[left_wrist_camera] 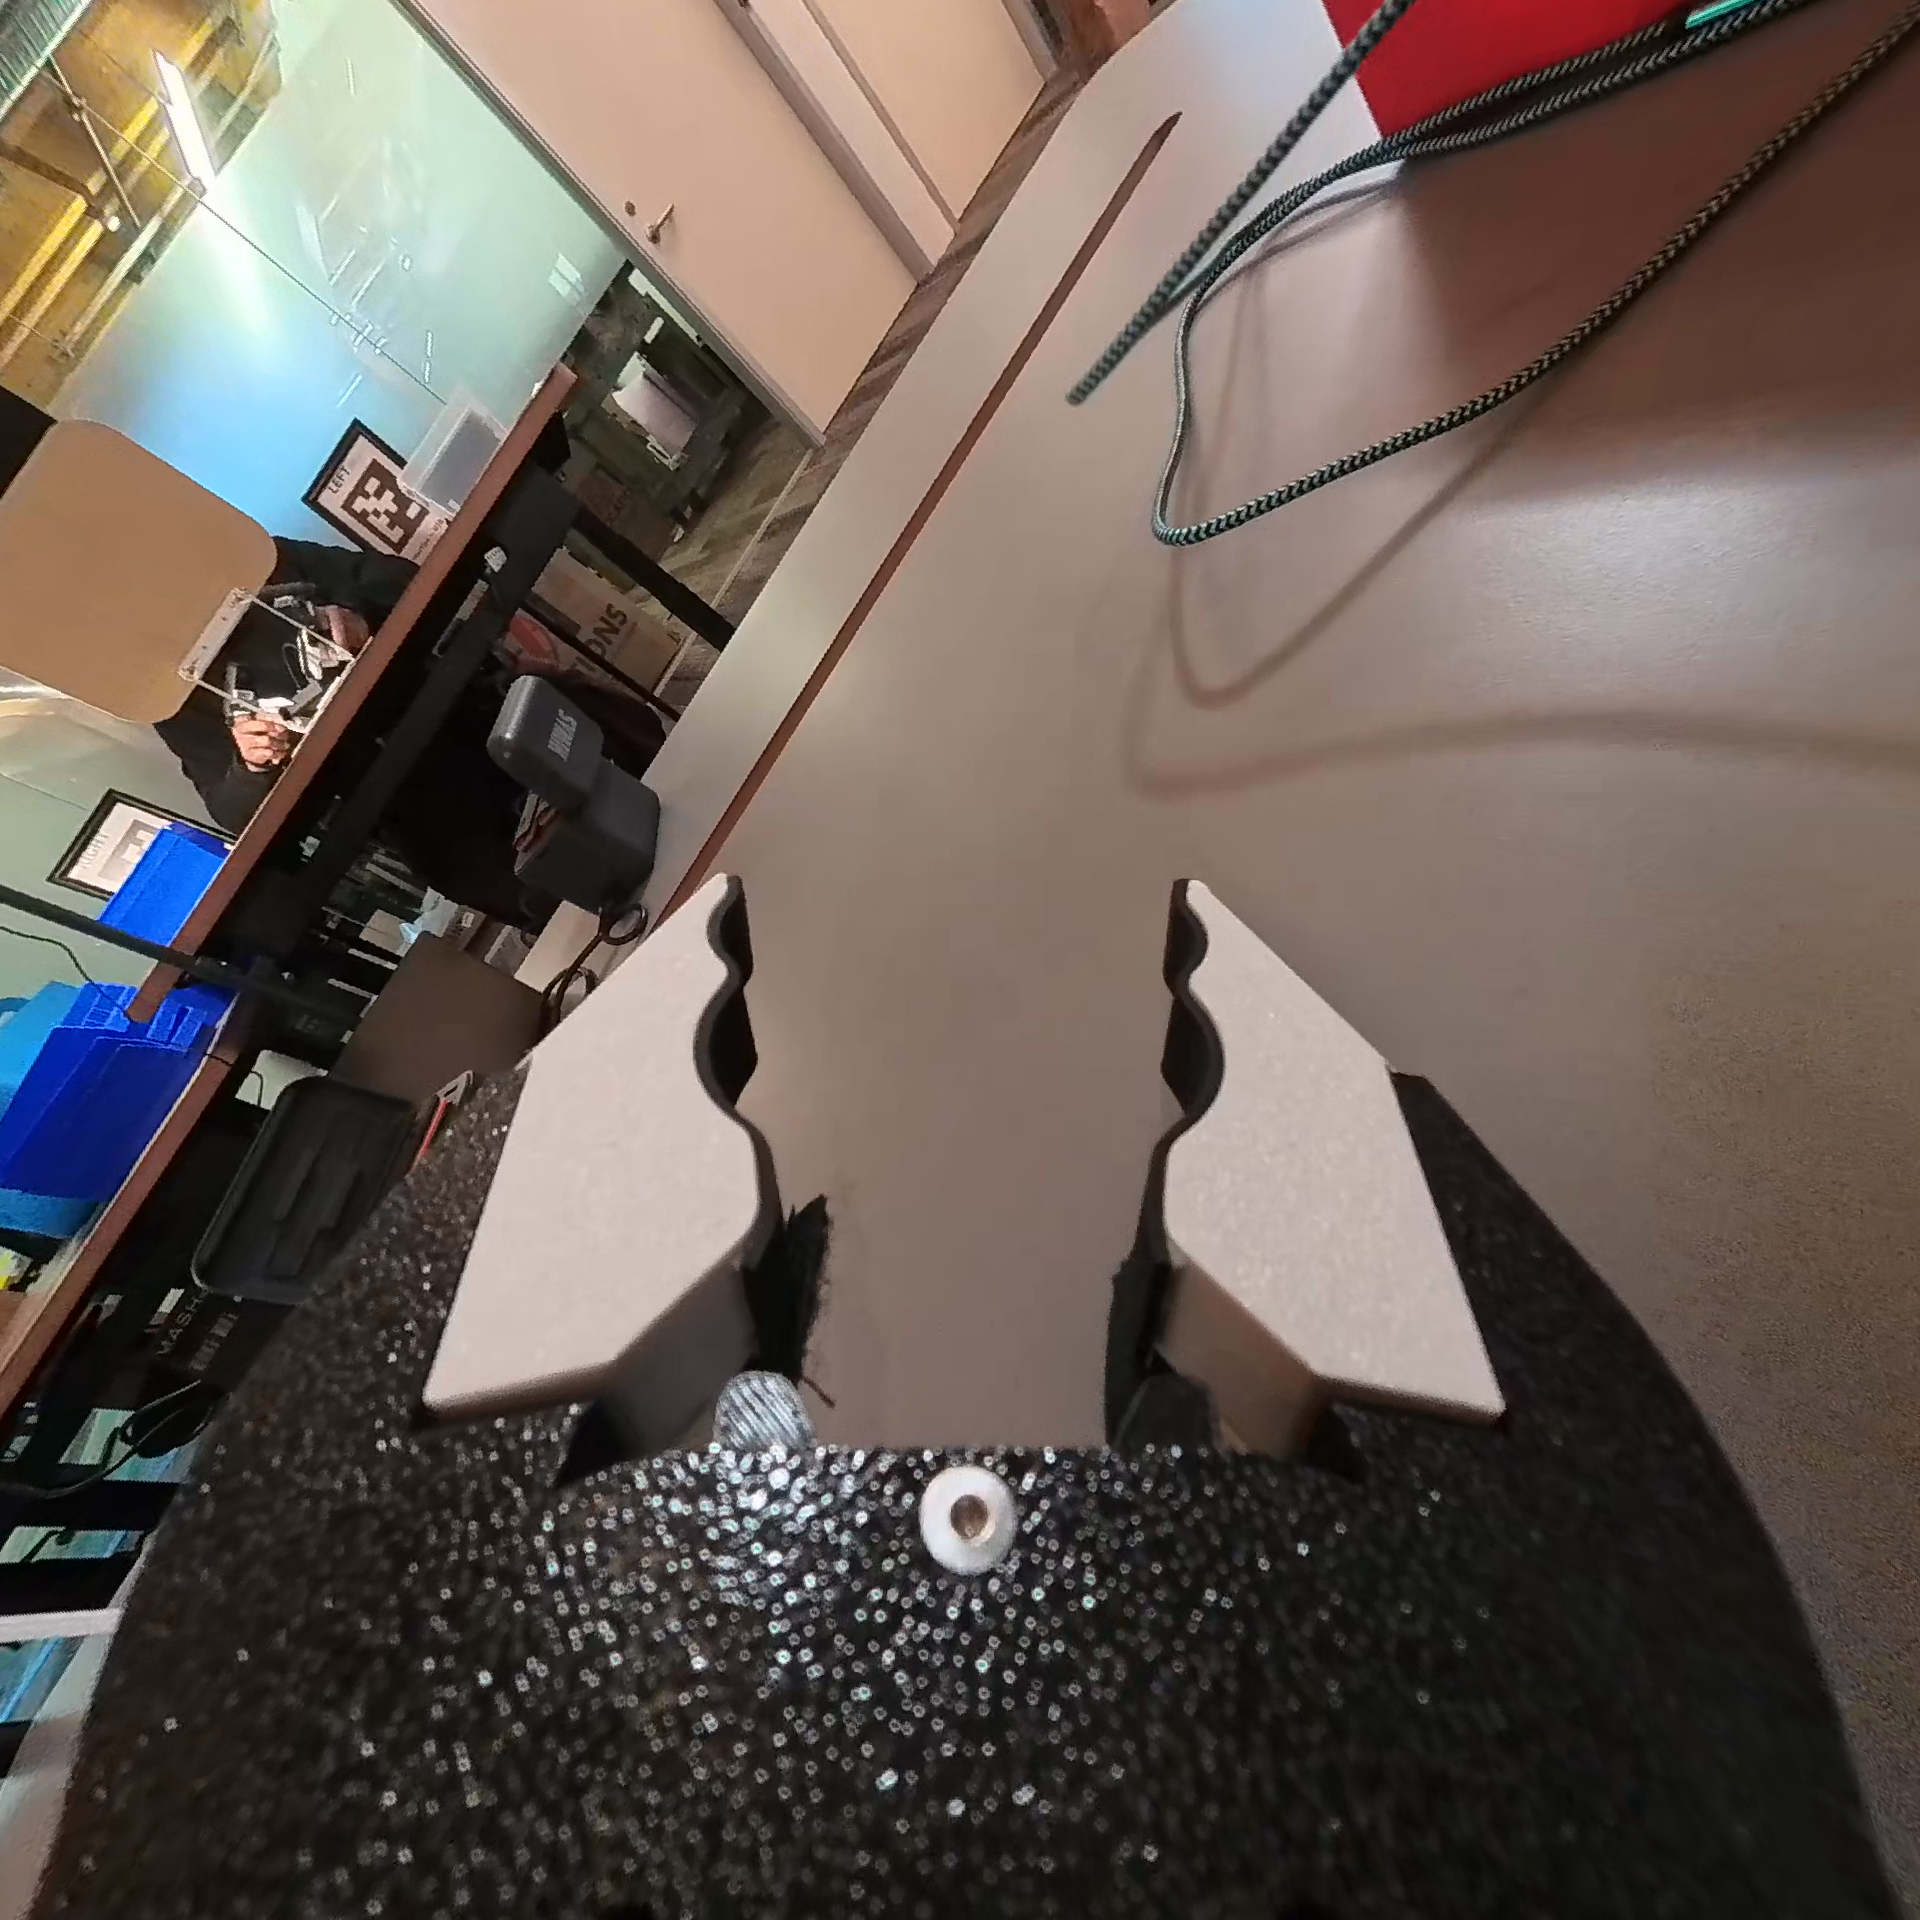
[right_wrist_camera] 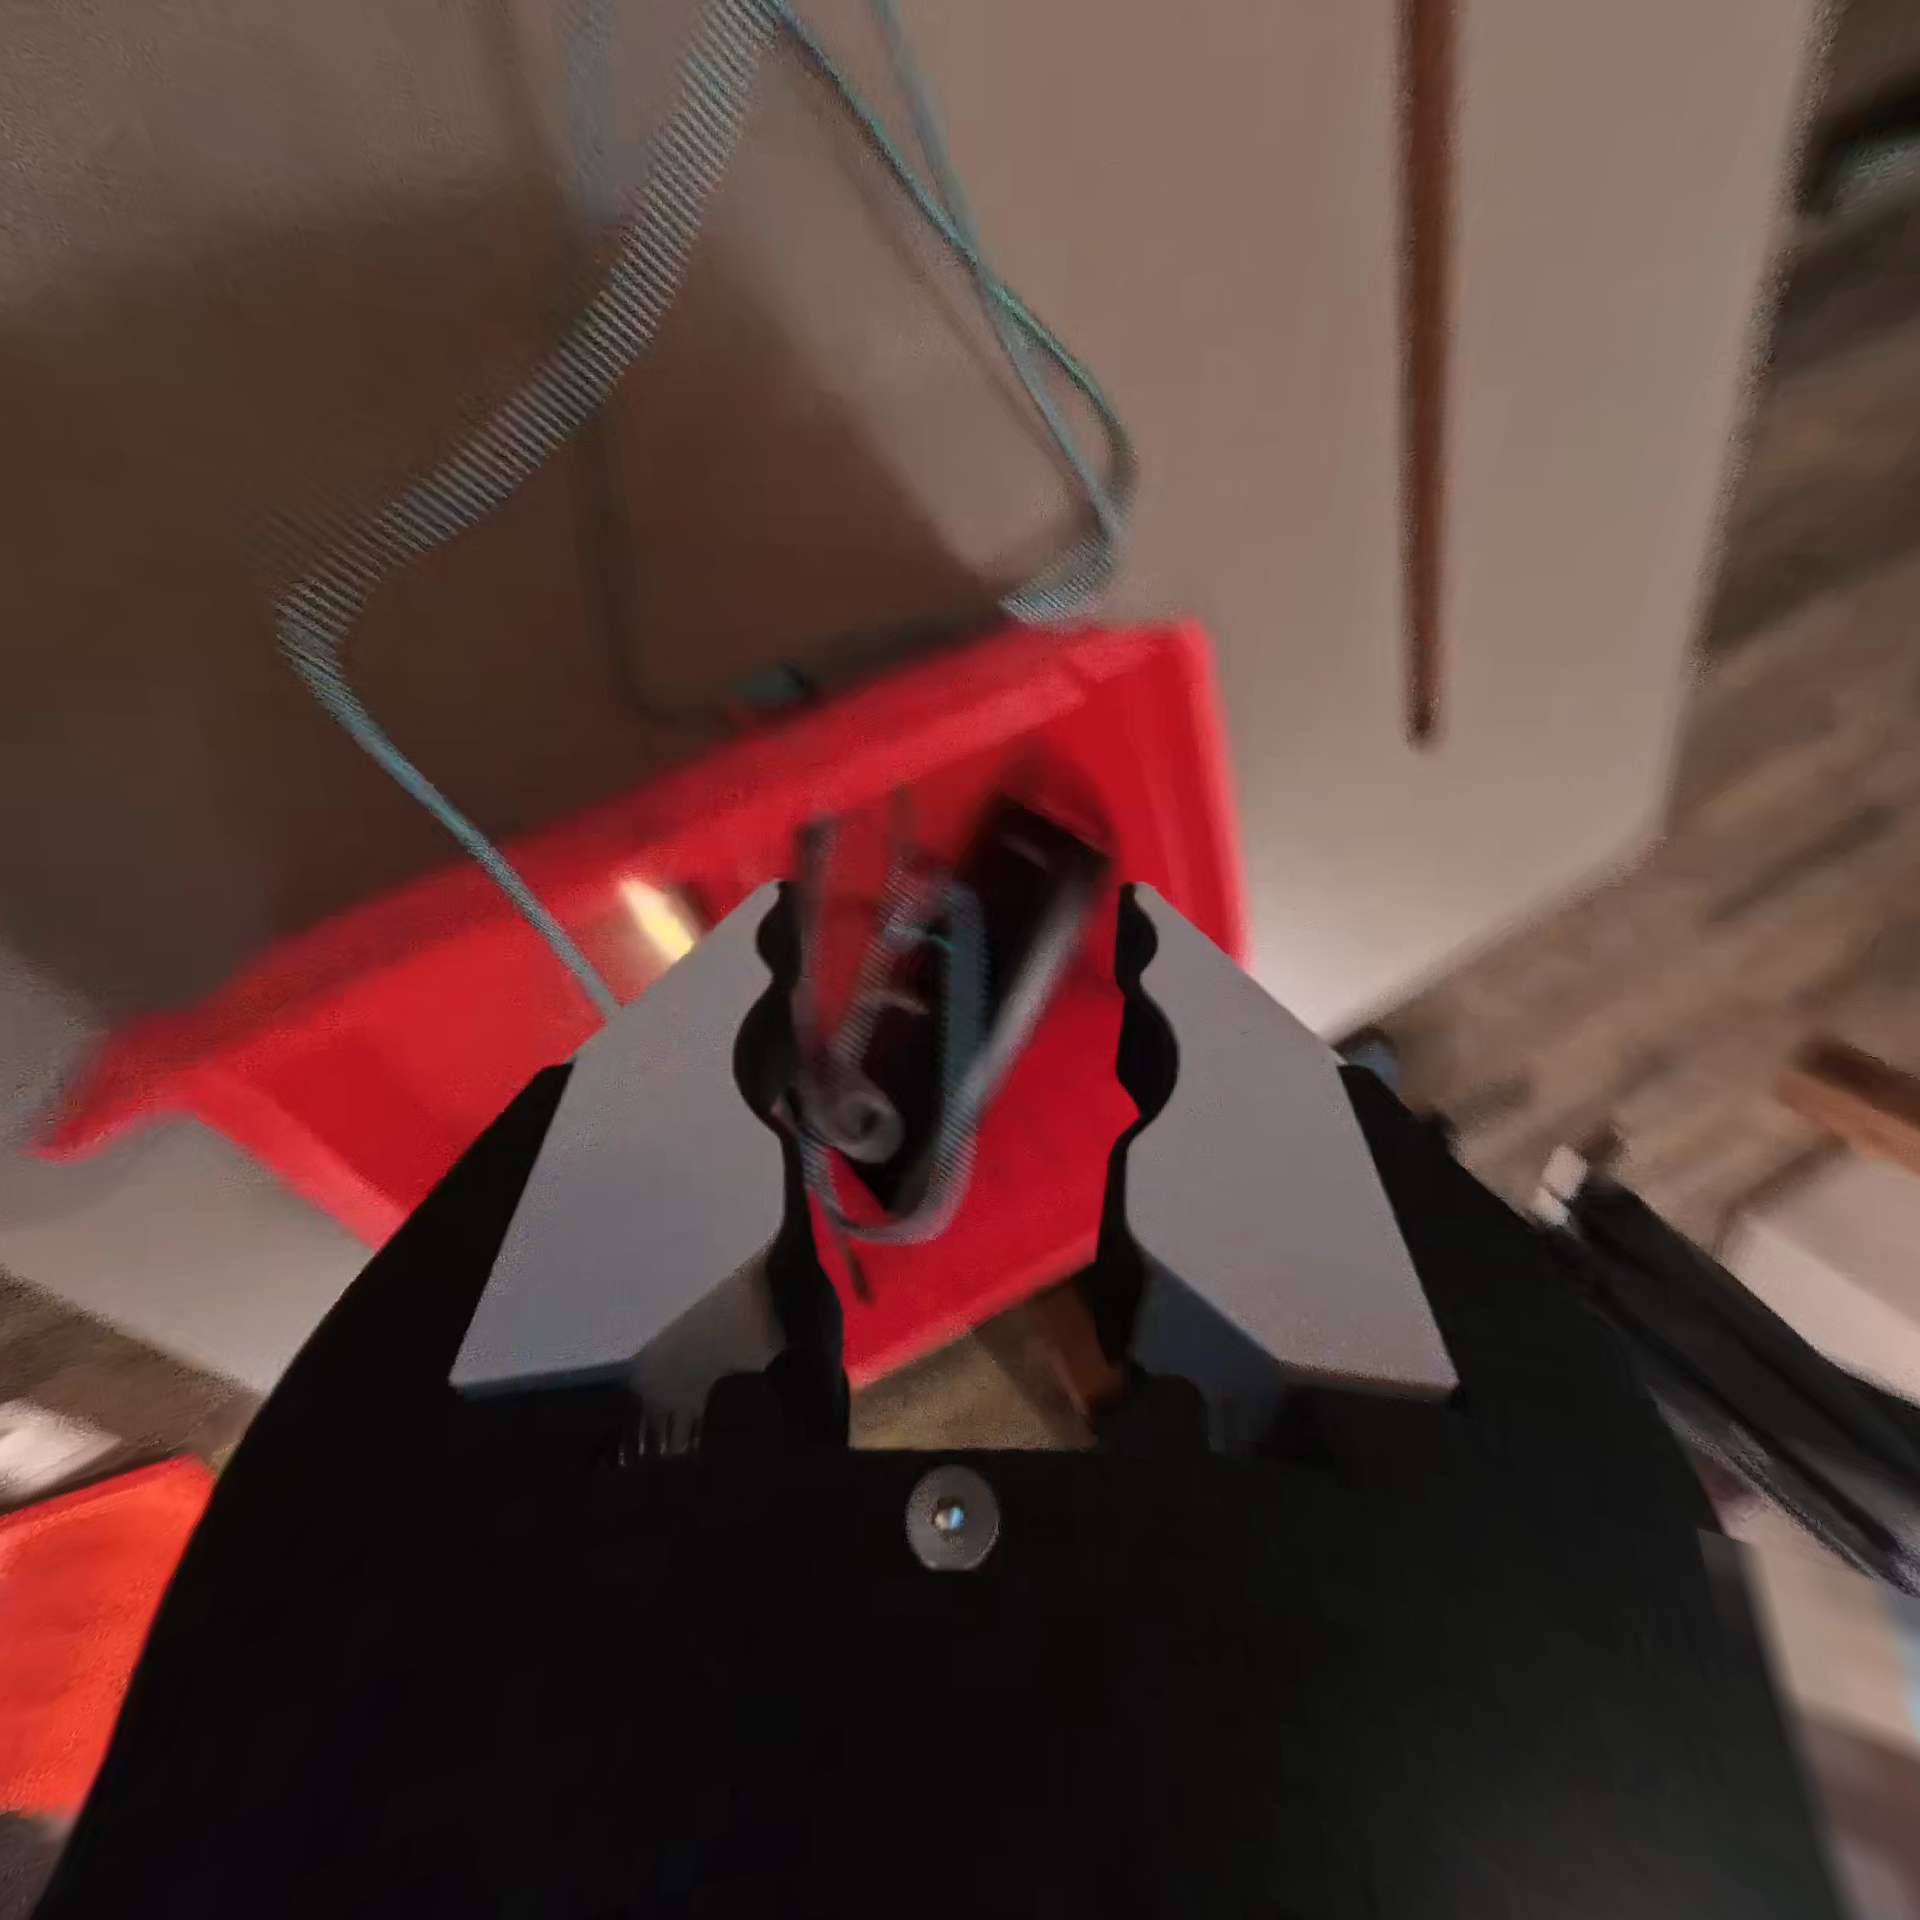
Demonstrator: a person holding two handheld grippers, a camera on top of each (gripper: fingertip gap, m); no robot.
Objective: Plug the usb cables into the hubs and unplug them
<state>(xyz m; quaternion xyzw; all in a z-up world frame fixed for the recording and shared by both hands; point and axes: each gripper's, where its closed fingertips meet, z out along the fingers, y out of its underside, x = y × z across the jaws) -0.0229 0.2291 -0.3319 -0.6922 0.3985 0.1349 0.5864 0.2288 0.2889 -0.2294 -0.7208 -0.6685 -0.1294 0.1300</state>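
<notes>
In the left wrist view my left gripper [left_wrist_camera: 961, 899] is open and empty over the bare beige table [left_wrist_camera: 1039, 727]. Braided green-and-black cables [left_wrist_camera: 1299, 488] loop on the table ahead to the right and run up to a red bin [left_wrist_camera: 1507, 52] at the top edge. The right wrist view is blurred by motion. My right gripper [right_wrist_camera: 951, 904] is open above a red bin [right_wrist_camera: 1122, 748] that holds a tangle of braided cables [right_wrist_camera: 914, 956] and a dark object, perhaps a hub [right_wrist_camera: 1023, 883]. More cable [right_wrist_camera: 582, 395] trails out over the table.
A table seam [left_wrist_camera: 997, 426] runs along the left of the work area. Beyond the table edge a person sits at another desk [left_wrist_camera: 260, 717]; blue bins [left_wrist_camera: 94, 1070] and a black case [left_wrist_camera: 301, 1184] lie there. Another red bin [right_wrist_camera: 73, 1621] shows at lower left in the right wrist view. From the left gripper's tips to the black case [left_wrist_camera: 301, 1184] is close to 25 cm.
</notes>
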